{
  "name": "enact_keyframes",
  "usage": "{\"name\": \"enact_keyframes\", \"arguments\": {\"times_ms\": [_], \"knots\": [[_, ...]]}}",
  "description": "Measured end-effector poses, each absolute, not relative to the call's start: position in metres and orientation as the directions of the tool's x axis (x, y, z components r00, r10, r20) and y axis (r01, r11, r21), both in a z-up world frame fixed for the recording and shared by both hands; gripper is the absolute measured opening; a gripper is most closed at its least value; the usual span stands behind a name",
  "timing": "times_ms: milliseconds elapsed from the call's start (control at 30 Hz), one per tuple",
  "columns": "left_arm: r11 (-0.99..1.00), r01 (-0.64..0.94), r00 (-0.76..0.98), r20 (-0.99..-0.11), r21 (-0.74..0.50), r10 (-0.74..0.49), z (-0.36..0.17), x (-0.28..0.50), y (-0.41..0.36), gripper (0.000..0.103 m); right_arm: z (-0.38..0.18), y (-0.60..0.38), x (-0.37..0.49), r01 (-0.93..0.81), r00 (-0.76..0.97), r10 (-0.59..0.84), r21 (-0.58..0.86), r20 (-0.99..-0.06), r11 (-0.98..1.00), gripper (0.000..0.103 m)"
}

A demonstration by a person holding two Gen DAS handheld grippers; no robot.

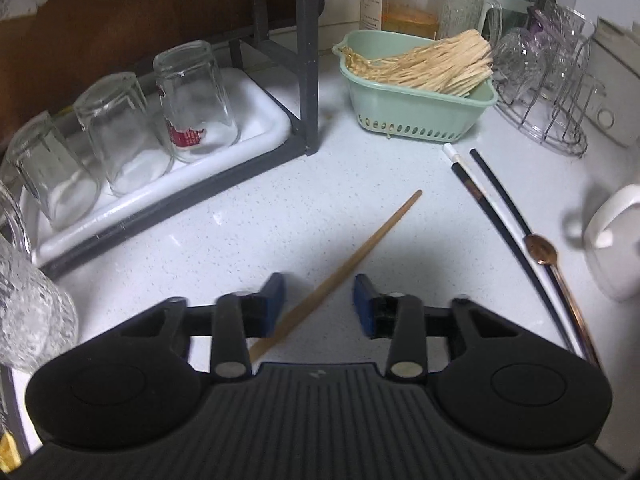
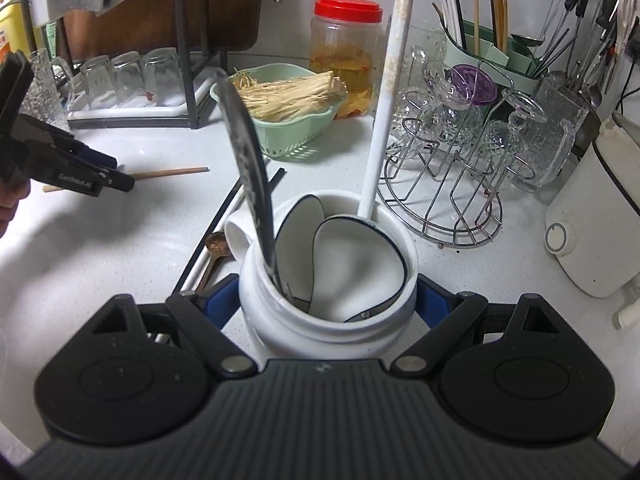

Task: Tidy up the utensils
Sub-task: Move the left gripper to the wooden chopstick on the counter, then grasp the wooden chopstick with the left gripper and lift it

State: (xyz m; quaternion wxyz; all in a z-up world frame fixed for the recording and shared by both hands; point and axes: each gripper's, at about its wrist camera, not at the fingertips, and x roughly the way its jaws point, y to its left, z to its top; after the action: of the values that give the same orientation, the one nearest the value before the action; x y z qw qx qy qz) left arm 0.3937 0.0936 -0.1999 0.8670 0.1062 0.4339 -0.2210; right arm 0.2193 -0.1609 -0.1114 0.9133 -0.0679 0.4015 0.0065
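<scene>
A wooden chopstick (image 1: 352, 258) lies on the white counter, its near part between the blue pads of my open left gripper (image 1: 319, 304), not clamped. It also shows in the right wrist view (image 2: 170, 173), with the left gripper (image 2: 102, 174) over it. Black and white chopsticks (image 1: 494, 204) and a copper spoon (image 1: 540, 248) lie to the right. My right gripper (image 2: 326, 300) is shut on a white ceramic mug (image 2: 320, 320) that holds white spoons (image 2: 360, 264), a dark ladle (image 2: 248, 168) and a long white handle (image 2: 390, 92).
A green basket (image 1: 416, 114) of pale straw stands at the back. Upturned glasses (image 1: 120, 136) sit on a white tray in a black rack at left. A wire rack of glasses (image 2: 460, 152), a green utensil holder (image 2: 496, 52), a red-lidded jar (image 2: 346, 48) and a white appliance (image 2: 592, 216) stand right.
</scene>
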Motion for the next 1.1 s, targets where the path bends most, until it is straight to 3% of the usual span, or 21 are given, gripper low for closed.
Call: {"name": "enact_keyframes", "arguments": {"times_ms": [133,233,667,1100], "knots": [[0.882,0.471,0.502,-0.815,-0.023,-0.289,-0.197,0.391,0.091,0.013,-0.112,-0.16,0.218,-0.053,0.683,-0.05,-0.118,-0.729,0.992,0.092],[0.889,0.457,0.48,-0.831,-0.036,-0.281,-0.195,0.387,0.088,0.006,-0.113,-0.16,0.217,-0.053,0.688,-0.05,-0.118,-0.724,0.992,0.092],[0.934,0.316,0.465,-0.831,-0.166,-0.305,-0.176,0.334,0.076,0.006,-0.113,-0.16,0.216,-0.063,0.69,-0.042,-0.118,-0.722,0.991,0.092],[0.928,0.257,0.594,-0.714,-0.269,-0.371,-0.095,0.292,0.041,0.006,-0.113,-0.16,0.214,-0.195,0.688,0.051,-0.116,-0.724,0.974,0.092]]}}
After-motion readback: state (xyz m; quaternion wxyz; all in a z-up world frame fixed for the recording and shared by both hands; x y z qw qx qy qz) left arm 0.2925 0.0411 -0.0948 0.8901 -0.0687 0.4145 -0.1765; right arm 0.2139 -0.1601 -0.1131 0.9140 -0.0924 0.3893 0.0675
